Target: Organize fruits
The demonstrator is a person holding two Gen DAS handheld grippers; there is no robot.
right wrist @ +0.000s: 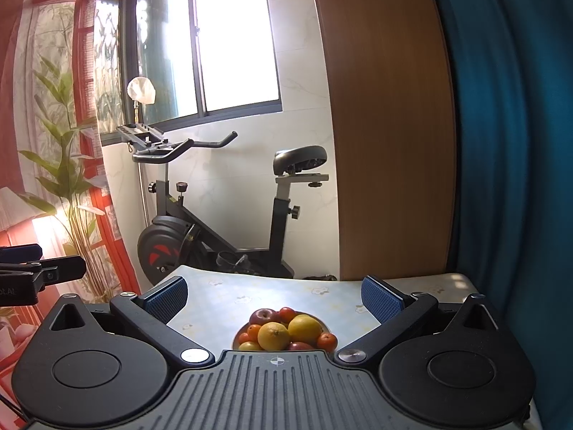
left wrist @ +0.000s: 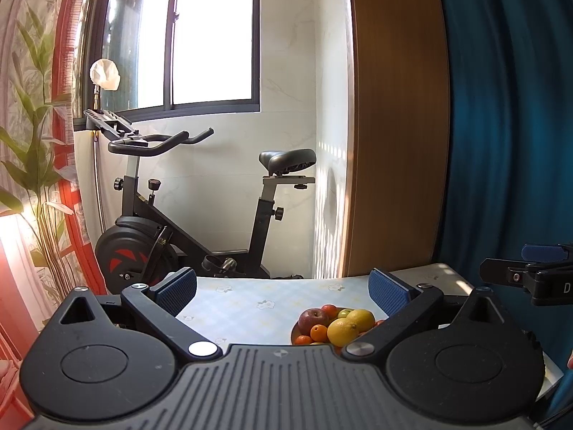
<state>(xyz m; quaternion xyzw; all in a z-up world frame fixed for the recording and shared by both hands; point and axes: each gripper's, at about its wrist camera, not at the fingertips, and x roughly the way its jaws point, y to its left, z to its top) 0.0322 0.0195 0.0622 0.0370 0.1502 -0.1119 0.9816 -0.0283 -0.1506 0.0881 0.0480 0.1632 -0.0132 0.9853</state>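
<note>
A plate (left wrist: 294, 333) piled with fruit sits on the table with the pale floral cloth (left wrist: 243, 304). On it are a red apple (left wrist: 314, 319), two lemons (left wrist: 343, 331), small oranges (left wrist: 318, 332) and a green fruit. The plate (right wrist: 239, 337) also shows in the right wrist view, with the apple (right wrist: 264, 316) and lemons (right wrist: 274, 335). My left gripper (left wrist: 283, 292) is open and empty, held above the table short of the plate. My right gripper (right wrist: 274, 295) is open and empty above the plate. Each gripper shows at the other view's edge.
An exercise bike (left wrist: 172, 215) stands beyond the table's far edge under a window. A wooden panel (left wrist: 397, 125) and blue curtain (left wrist: 512, 107) rise at the right. A plant (left wrist: 32, 165) and red curtain are at the left.
</note>
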